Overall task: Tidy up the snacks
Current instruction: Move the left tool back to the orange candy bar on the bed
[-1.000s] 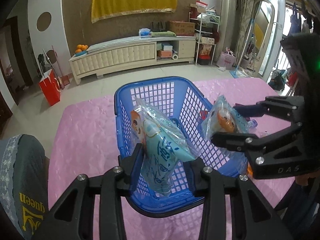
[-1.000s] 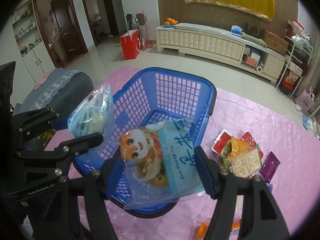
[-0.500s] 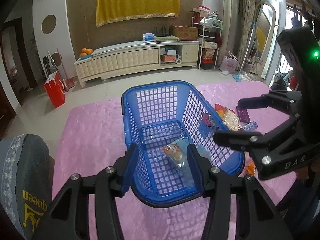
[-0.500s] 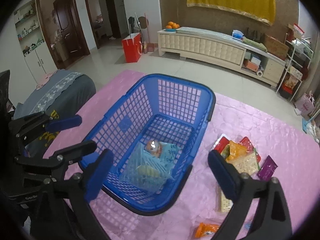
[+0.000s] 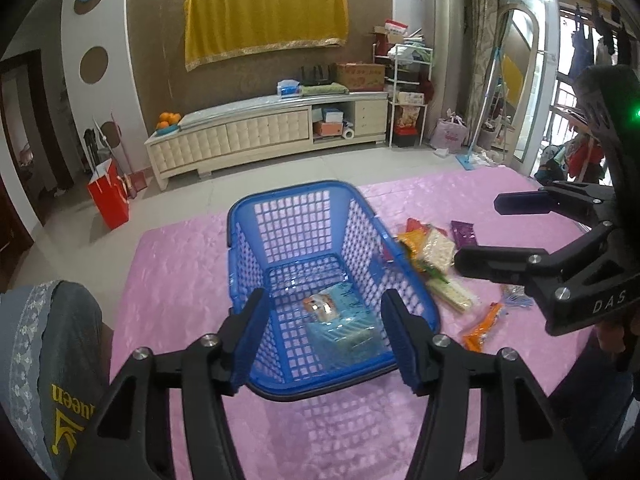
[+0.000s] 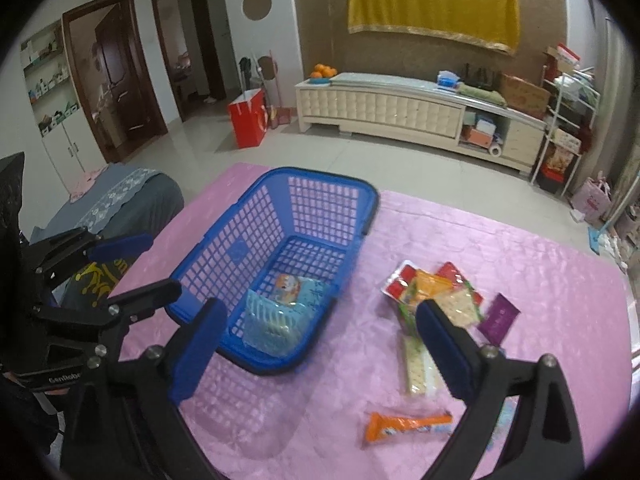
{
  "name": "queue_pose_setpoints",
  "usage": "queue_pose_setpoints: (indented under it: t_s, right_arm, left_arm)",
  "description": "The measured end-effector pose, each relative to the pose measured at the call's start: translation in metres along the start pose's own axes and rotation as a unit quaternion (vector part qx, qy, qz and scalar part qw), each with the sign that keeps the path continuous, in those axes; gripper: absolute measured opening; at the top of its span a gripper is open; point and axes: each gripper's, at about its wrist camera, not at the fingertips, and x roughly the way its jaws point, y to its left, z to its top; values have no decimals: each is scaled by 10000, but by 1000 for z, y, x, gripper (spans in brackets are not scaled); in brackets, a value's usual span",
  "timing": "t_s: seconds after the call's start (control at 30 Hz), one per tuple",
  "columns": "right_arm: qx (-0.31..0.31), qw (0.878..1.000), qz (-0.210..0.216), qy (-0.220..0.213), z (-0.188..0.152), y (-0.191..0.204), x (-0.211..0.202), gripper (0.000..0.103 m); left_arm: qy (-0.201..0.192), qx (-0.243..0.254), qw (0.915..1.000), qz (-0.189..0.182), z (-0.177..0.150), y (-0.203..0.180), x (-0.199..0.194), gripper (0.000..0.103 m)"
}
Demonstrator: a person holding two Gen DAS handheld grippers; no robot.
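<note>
A blue plastic basket (image 5: 288,216) (image 6: 256,224) stands on the pink table cover. Two light-blue snack bags (image 5: 340,316) (image 6: 284,304) lie in its near end. My left gripper (image 5: 324,336) is open and empty, above the basket's near rim; it also shows at the left of the right wrist view (image 6: 128,268). My right gripper (image 6: 320,344) is open and empty, above the cover right of the basket; it shows at the right of the left wrist view (image 5: 508,232). Loose snacks (image 6: 436,296) (image 5: 432,248) lie right of the basket, with an orange packet (image 6: 408,426) (image 5: 482,326) nearer.
A purple packet (image 6: 500,316) lies at the right of the pile. A long pale cracker pack (image 6: 418,366) lies beside my right finger. A chair with a grey cover (image 5: 48,360) stands at the table's left. The cream cabinet (image 5: 248,136) is across the floor.
Both grippers opened and dropped their snack bags into the basket. Both then pulled up and back; the right one swung rightward over the loose snacks.
</note>
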Motion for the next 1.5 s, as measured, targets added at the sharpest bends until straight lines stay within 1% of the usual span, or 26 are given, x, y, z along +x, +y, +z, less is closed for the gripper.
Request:
queue_pose_setpoints:
  t_s: [0.13, 0.23, 0.4, 0.53, 0.8, 0.97, 1.17, 1.27, 1.5]
  right_arm:
    - [87, 9998, -147, -84, -8, -14, -21, 97]
    - [187, 9993, -303, -137, -14, -25, -37, 97]
    - [427, 9976, -503, -202, -27, -47, -61, 97]
    - [571, 9958, -683, -203, -40, -63, -75, 97]
    - [1022, 9907, -894, -91, -73, -102, -91, 97]
    - [1223, 9879, -949, -11, -91, -124, -92, 97]
    - [1476, 9840, -983, 191, -112, -145, -79, 97]
    - [1545, 9829, -971, 261, -121, -150, -72, 97]
    - [1547, 9815, -1051, 414, -136, -156, -58, 97]
  left_arm:
    - [-75, 90, 9999, -95, 4, -20, -8, 56]
    - [-125, 183, 9996, -187, 9, -37, -11, 61]
    - [-185, 388, 9985, -332, 16, -67, -13, 61]
    - [-228, 513, 9975, -435, 22, -92, -13, 67]
    - [-269, 630, 9952, -702, 27, -130, -5, 68]
    - [-140, 799, 9934, -811, 27, -148, 8, 68]
    - [87, 966, 9911, -913, 18, -171, 29, 68]
    - [195, 1061, 9885, -1063, 13, -180, 40, 68]
    - [448, 1315, 9831, -1192, -1, -197, 66, 68]
